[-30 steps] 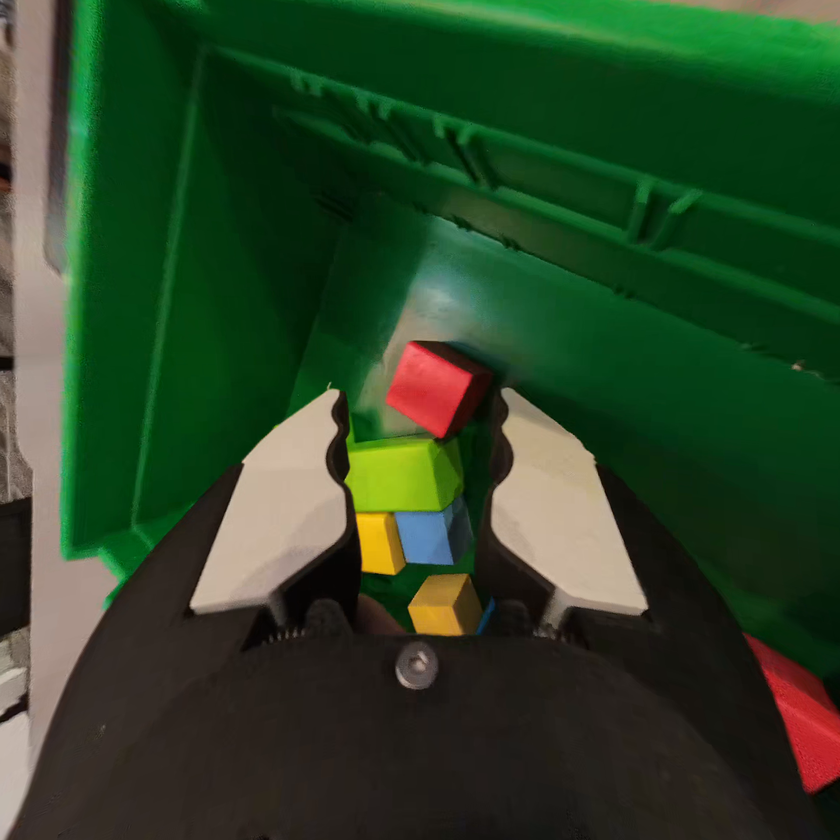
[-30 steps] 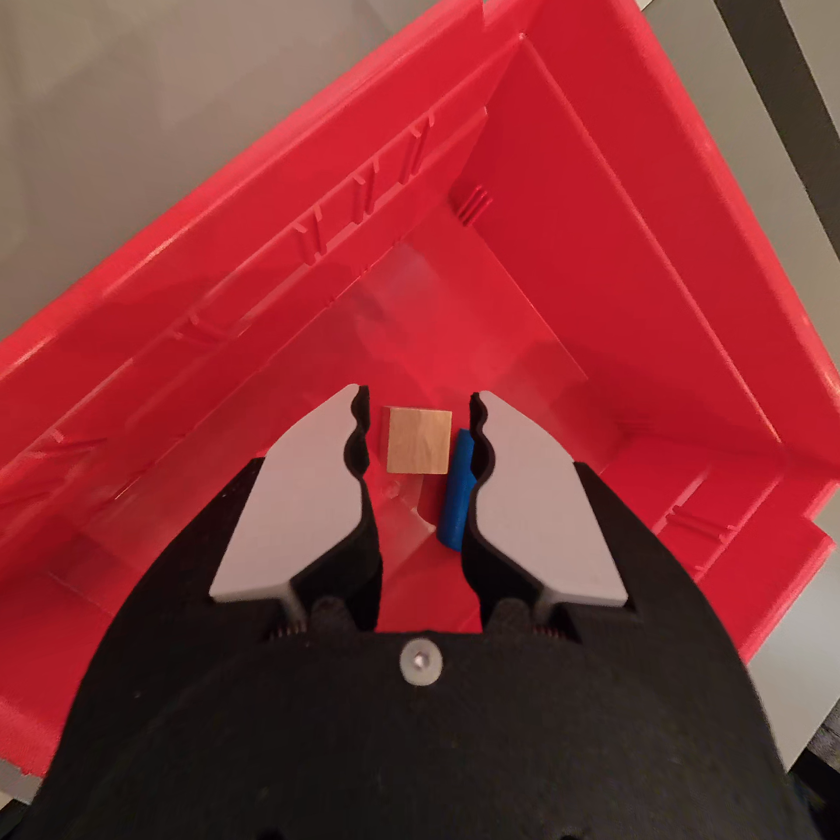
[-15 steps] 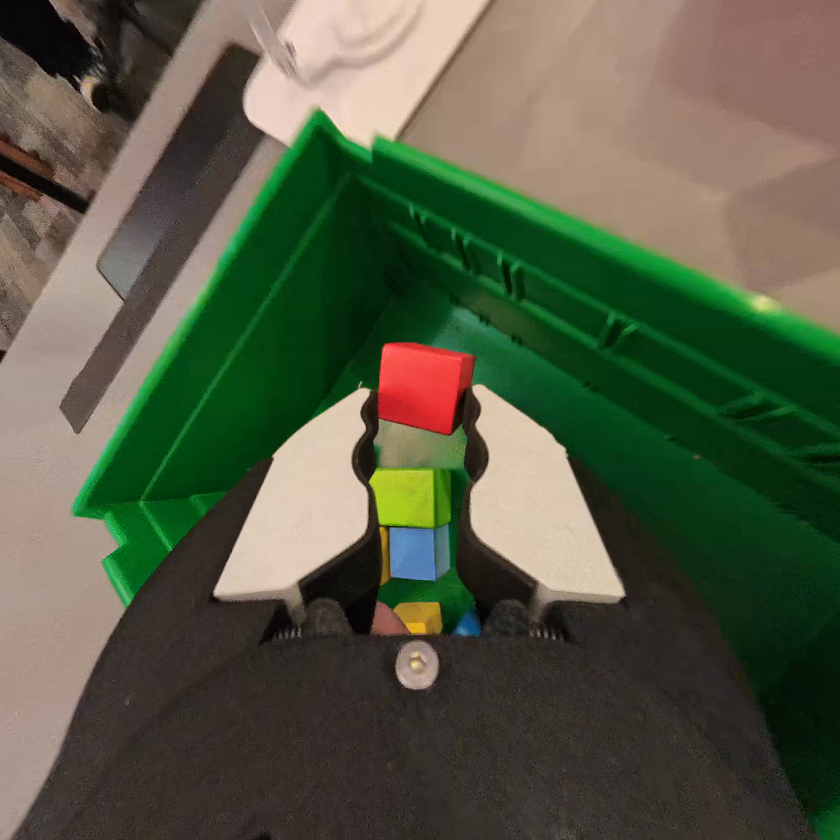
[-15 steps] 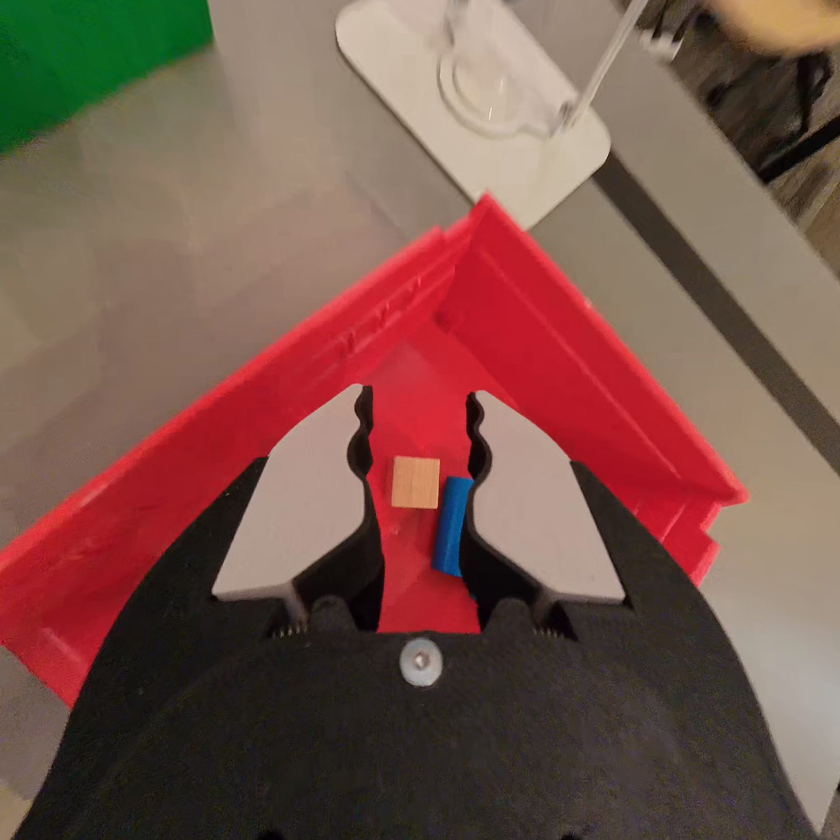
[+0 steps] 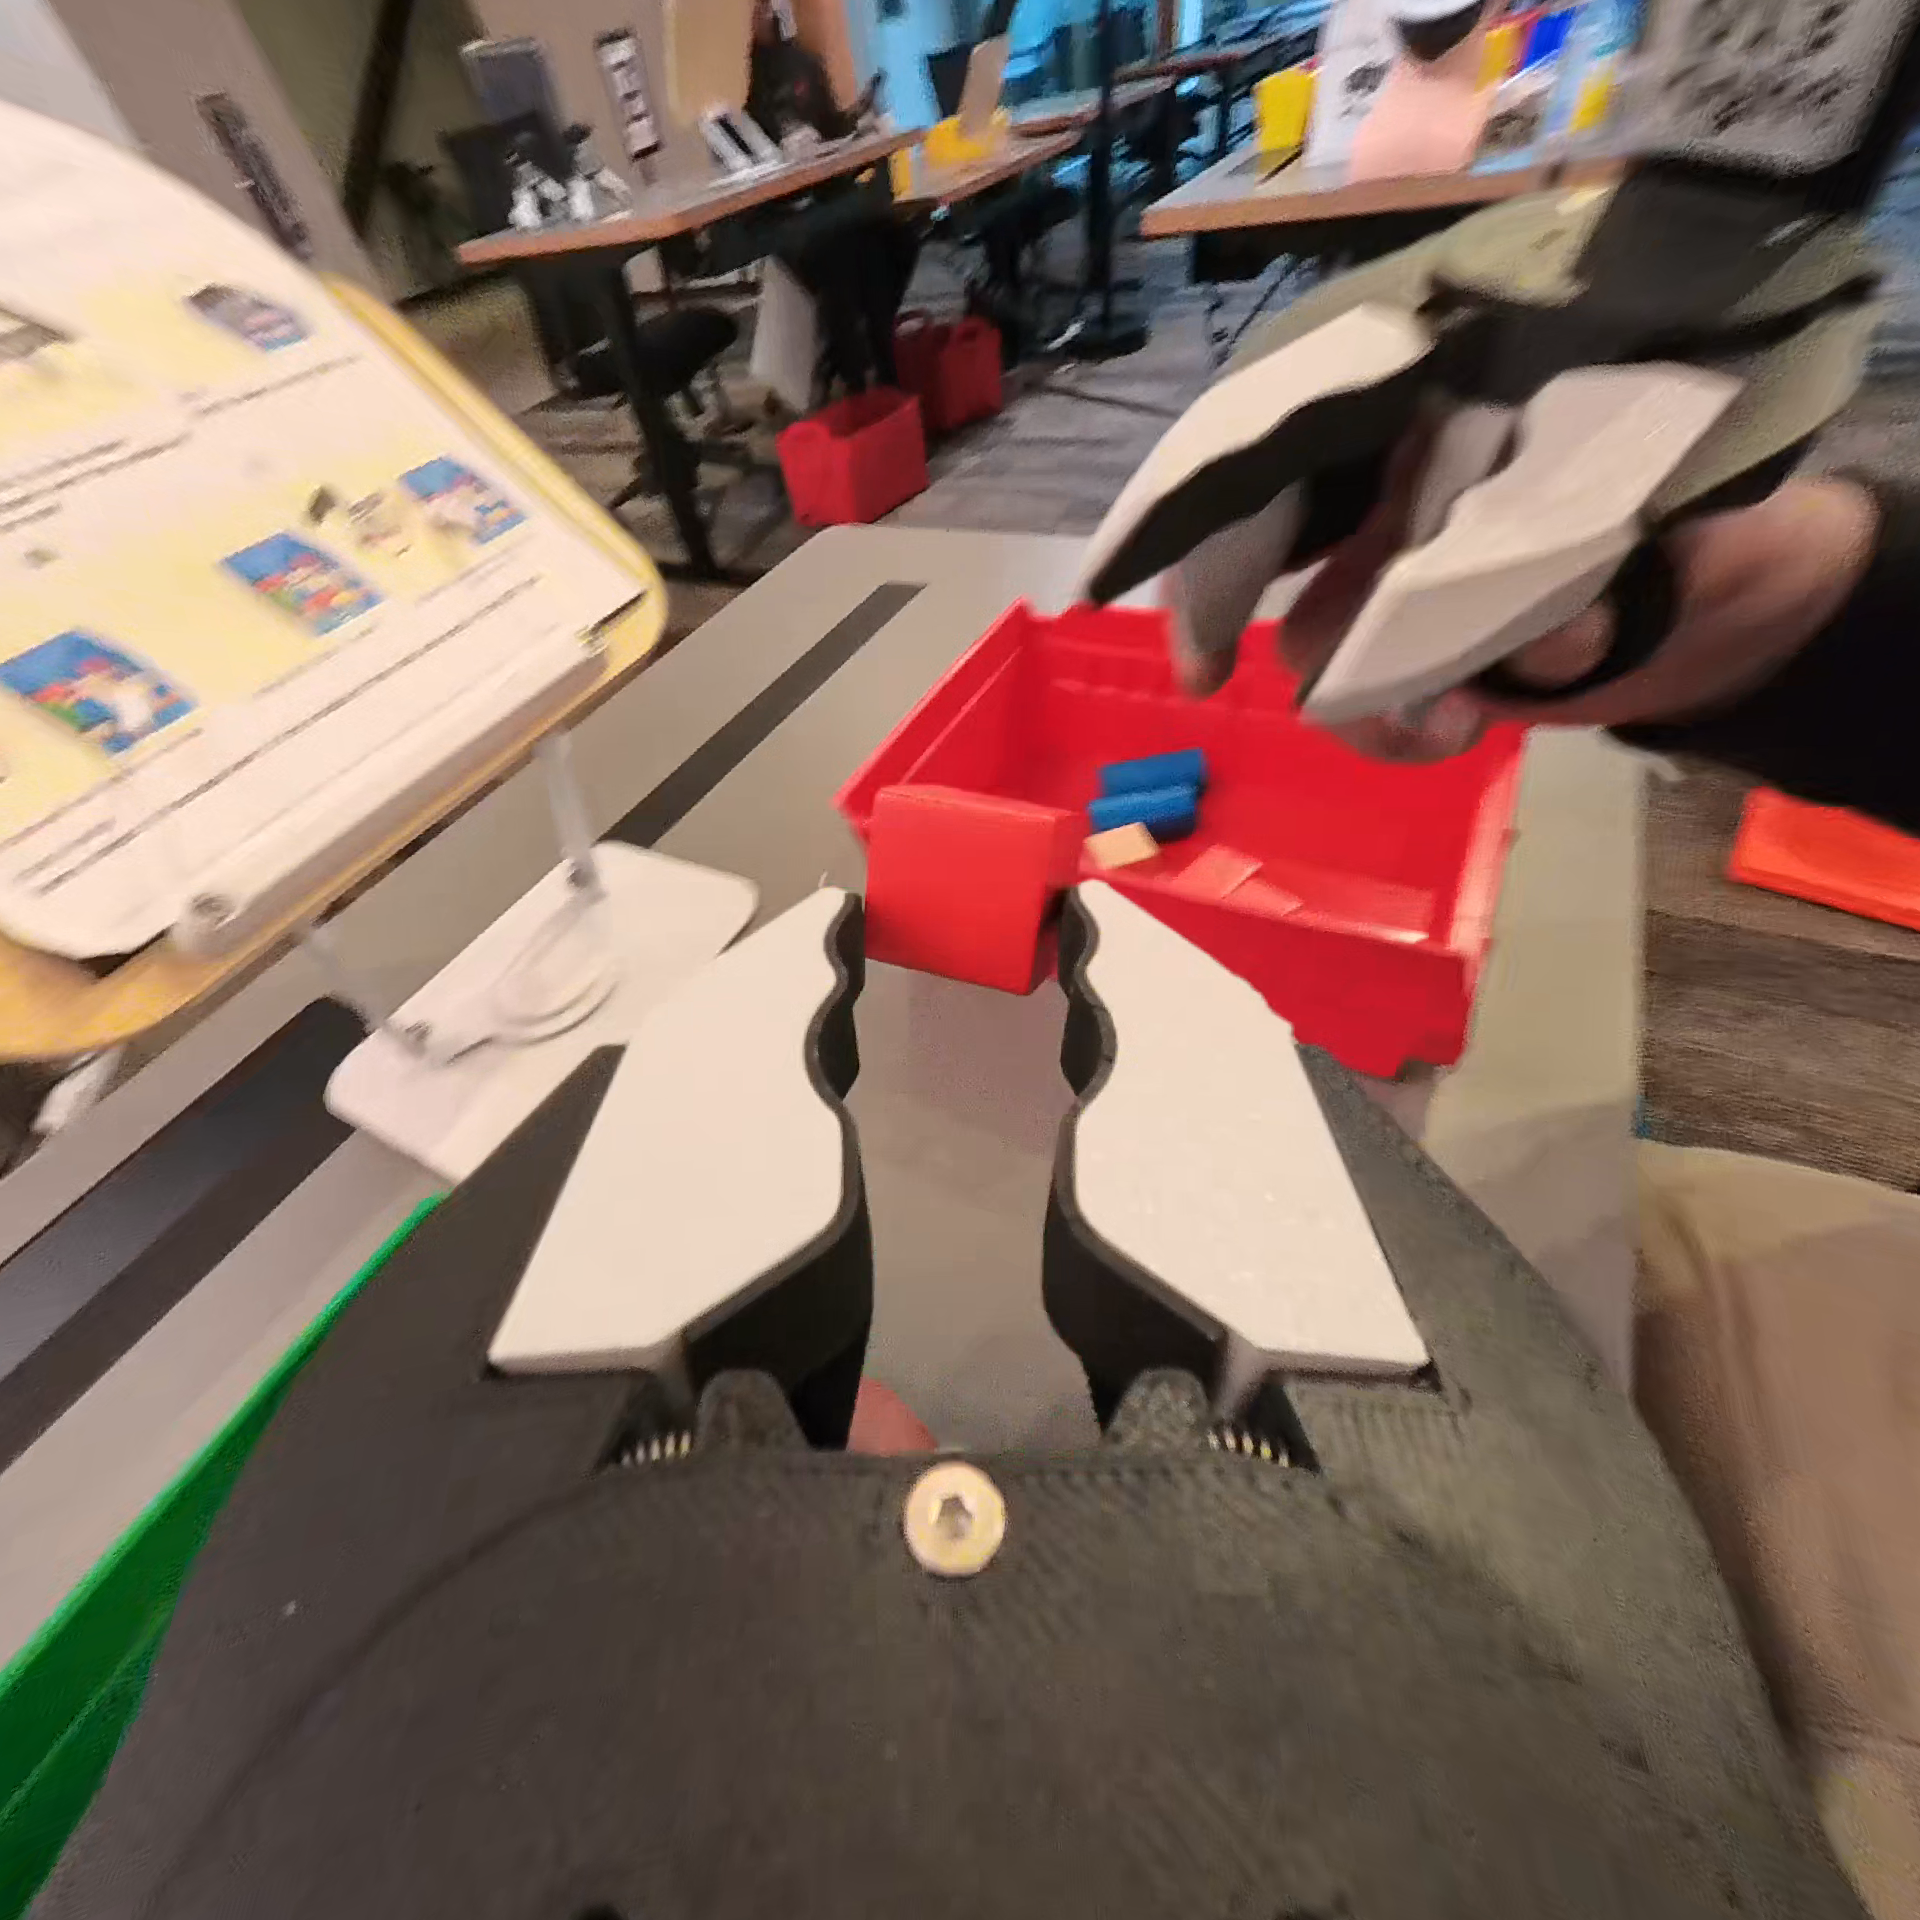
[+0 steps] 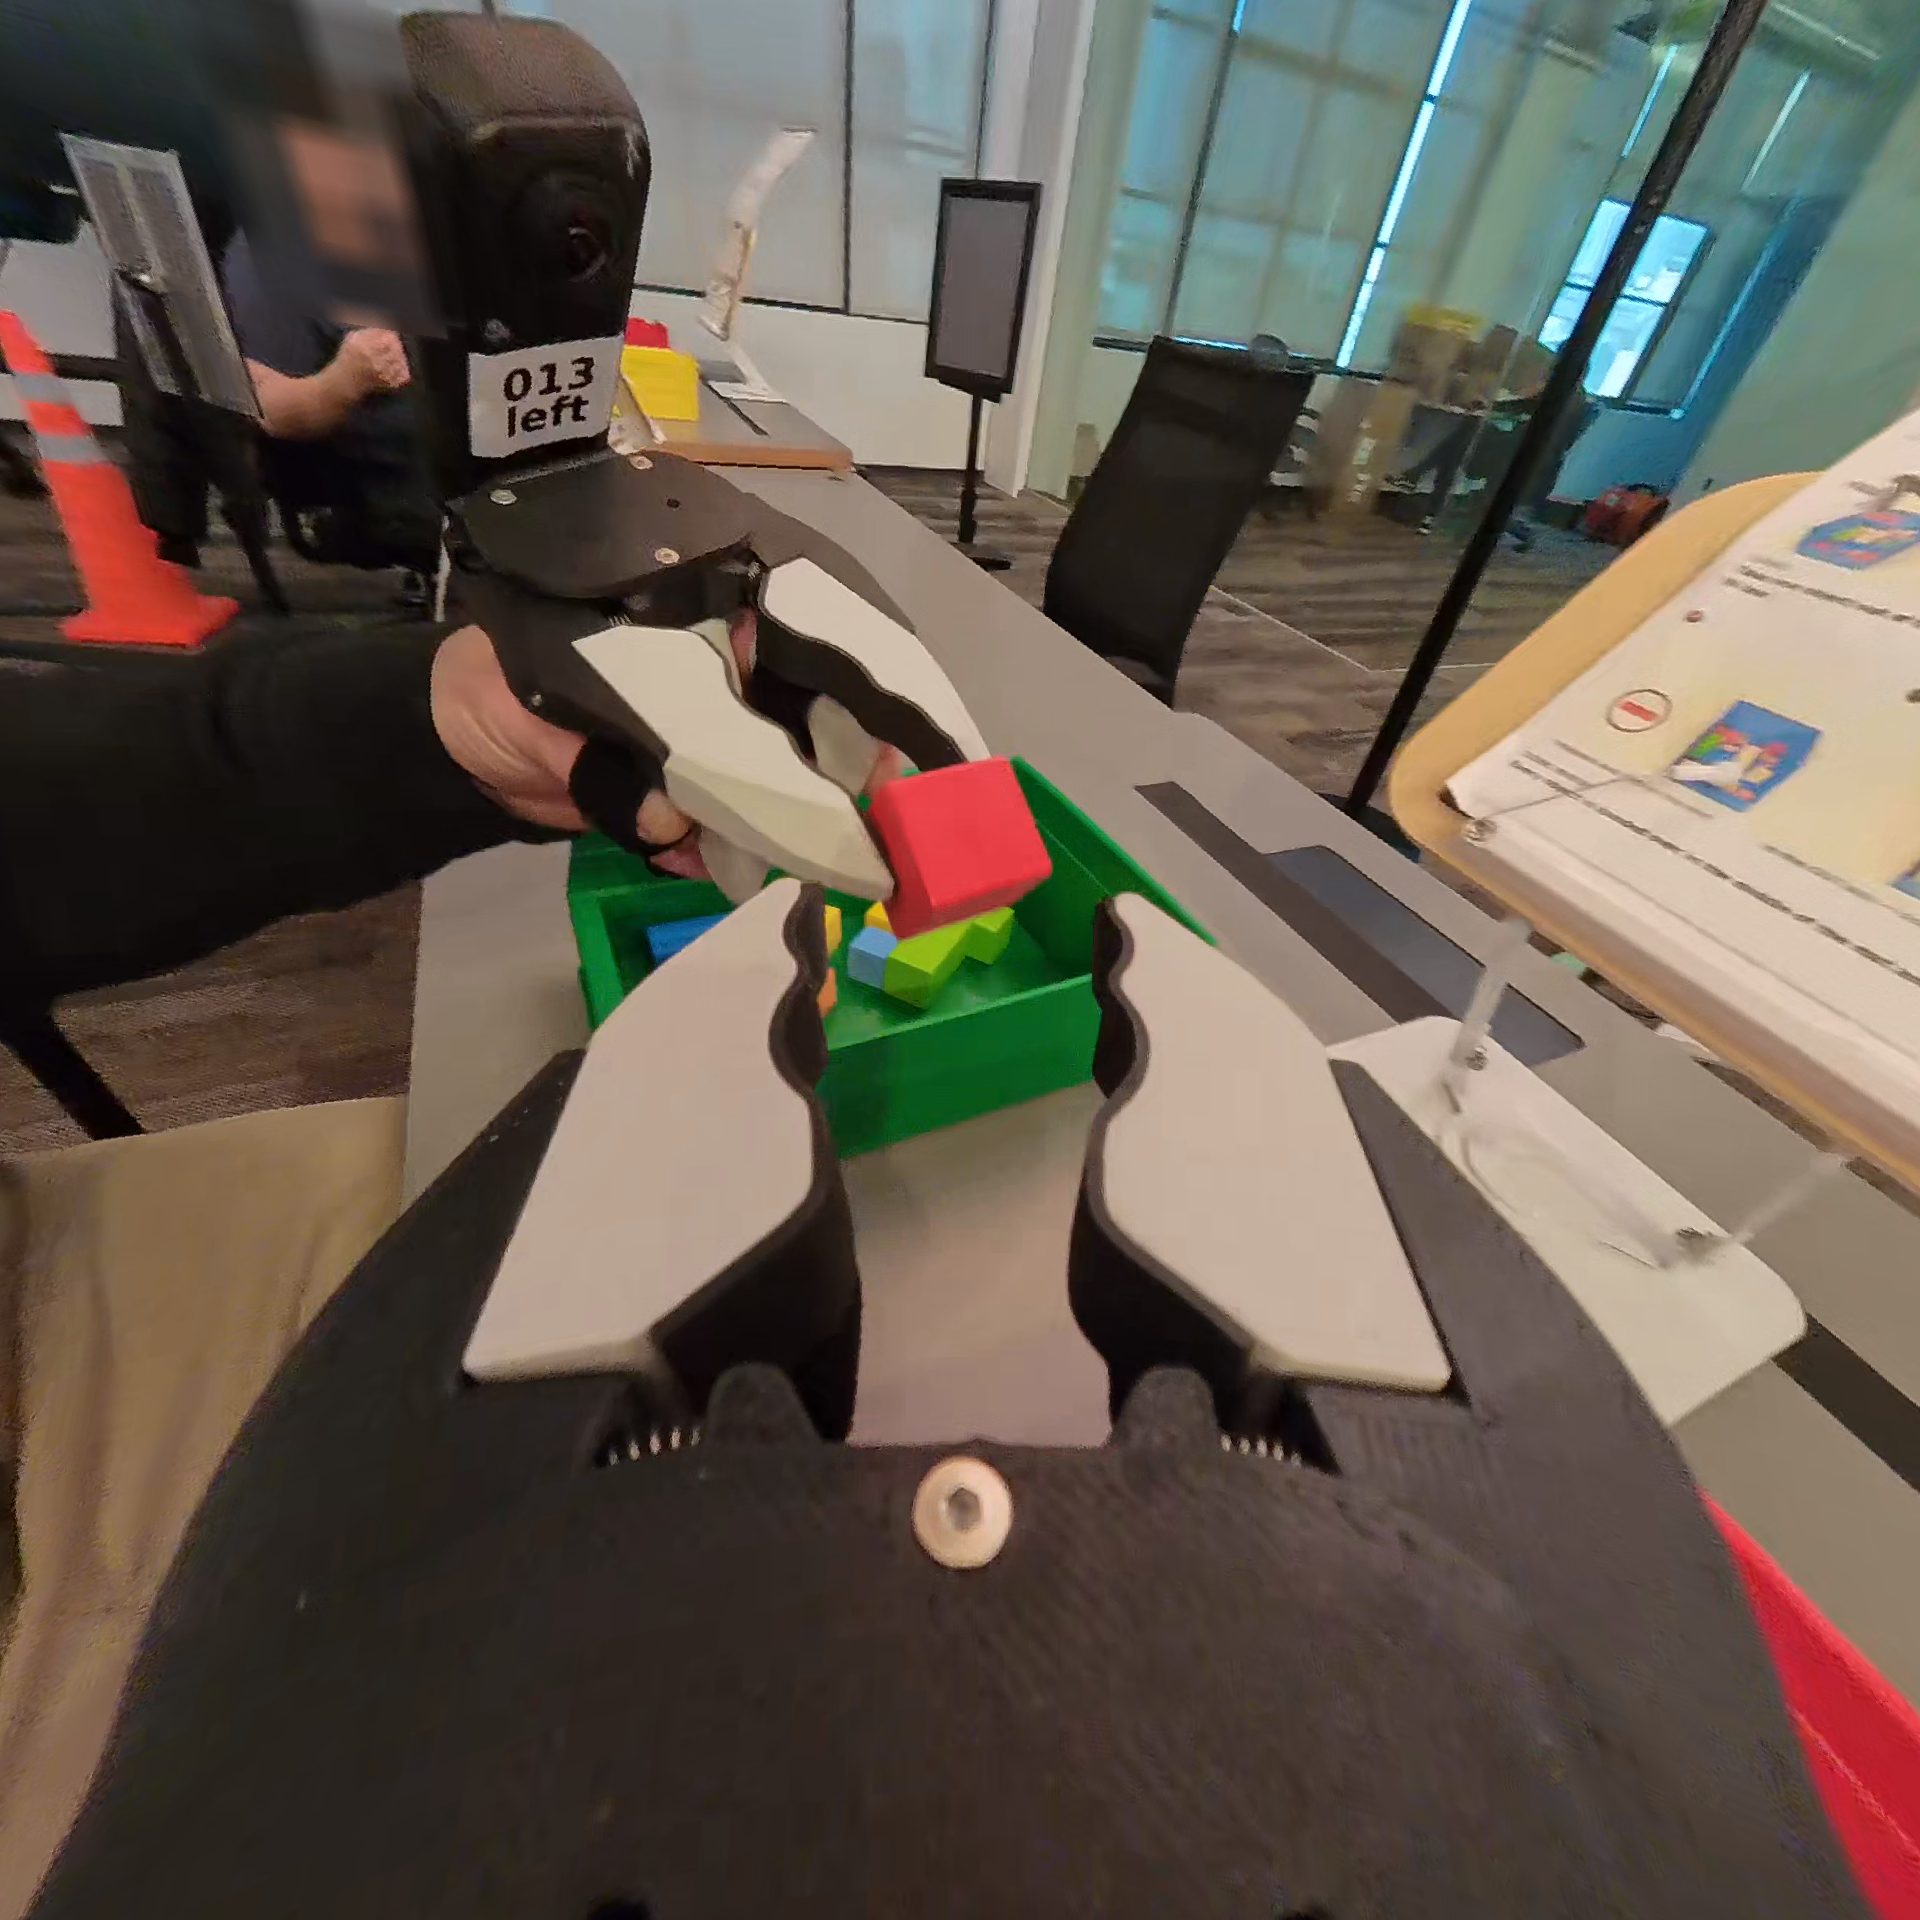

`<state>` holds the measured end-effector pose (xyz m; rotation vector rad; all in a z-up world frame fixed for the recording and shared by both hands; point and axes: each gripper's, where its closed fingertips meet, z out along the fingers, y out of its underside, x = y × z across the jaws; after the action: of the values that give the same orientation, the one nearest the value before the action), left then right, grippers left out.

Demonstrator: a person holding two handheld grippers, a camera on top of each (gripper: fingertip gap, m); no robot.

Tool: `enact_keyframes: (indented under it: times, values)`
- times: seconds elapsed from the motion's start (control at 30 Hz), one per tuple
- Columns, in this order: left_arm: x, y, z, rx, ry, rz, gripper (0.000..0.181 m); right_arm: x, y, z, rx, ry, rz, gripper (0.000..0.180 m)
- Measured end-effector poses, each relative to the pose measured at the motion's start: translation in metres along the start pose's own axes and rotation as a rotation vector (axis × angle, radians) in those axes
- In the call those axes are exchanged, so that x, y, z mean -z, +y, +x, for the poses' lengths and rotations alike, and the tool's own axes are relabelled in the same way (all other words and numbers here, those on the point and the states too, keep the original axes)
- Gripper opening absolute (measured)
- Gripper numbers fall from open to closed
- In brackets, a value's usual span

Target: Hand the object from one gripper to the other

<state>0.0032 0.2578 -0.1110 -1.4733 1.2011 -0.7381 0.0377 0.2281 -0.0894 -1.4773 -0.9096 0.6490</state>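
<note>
Fingers (image 5: 707, 1132) of left gripper (image 5: 958, 935) pinching red cube (image 6: 961, 844), now lifted clear of green bin (image 6: 966, 1070); right gripper (image 6: 951, 935) fingers spreading, awaiting handover.

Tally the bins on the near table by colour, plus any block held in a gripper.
Red bin: 1
Green bin: 1
Red block, held in the left gripper: 1
Total: 3
</note>
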Motion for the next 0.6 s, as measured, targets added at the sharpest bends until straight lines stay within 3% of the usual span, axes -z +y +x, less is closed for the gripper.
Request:
enact_keyframes:
  times: [0.23, 0.33, 0.6]
  values:
    - [-0.008, -0.029, 0.047, 0.025, 0.153, 0.112, 0.036, 0.002, -0.009, -0.016, -0.132, -0.161, 0.129, 0.048]
    - [-0.007, -0.033, 0.053, 0.058, 0.199, 0.145, 0.036, 0.005, -0.013, -0.02, -0.173, -0.216, 0.169, 0.036]
    - [-0.004, -0.043, 0.057, 0.081, 0.222, 0.195, 0.035, 0.015, -0.023, -0.014, -0.159, -0.209, 0.188, 0.034]
